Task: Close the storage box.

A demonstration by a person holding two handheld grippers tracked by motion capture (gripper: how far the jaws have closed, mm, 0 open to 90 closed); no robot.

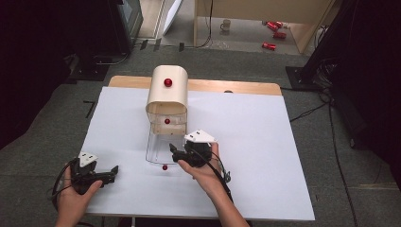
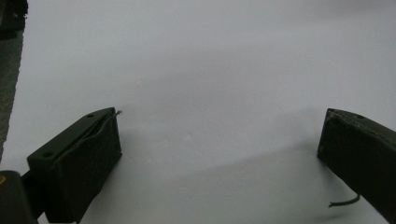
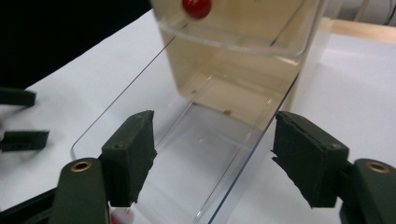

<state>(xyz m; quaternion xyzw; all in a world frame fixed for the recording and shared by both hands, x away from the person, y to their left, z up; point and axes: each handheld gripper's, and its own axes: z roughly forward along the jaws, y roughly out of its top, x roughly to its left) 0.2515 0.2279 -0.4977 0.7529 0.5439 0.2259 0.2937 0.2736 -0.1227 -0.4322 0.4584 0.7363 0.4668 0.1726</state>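
Even overhead light; white bench (image 1: 246,142) bright, room edges in the high view nearly black. Left gripper view: soft, low contrast, a faint broad shadow between the jaws. Right gripper view: clear drawer (image 3: 205,154) ahead of the jaws carries pale glare; jaws sharp, red knob (image 3: 196,7) beyond them slightly soft.

White sheet (image 1: 265,156) covers the table (image 1: 236,86), wood edge bare along the far side. Grey carpet floor (image 1: 38,156) all round. Far centre a light wooden furniture frame (image 1: 265,9), under it a mug (image 1: 226,24) and red cans (image 1: 274,28) on the floor. Far left a dark cabinet (image 1: 127,19), black stand base (image 1: 90,71) near it. Right side dark equipment (image 1: 340,42) with black cables (image 1: 338,142) trailing over the carpet. Left side dark, unreadable. Light even, soft shadows on the sheet.
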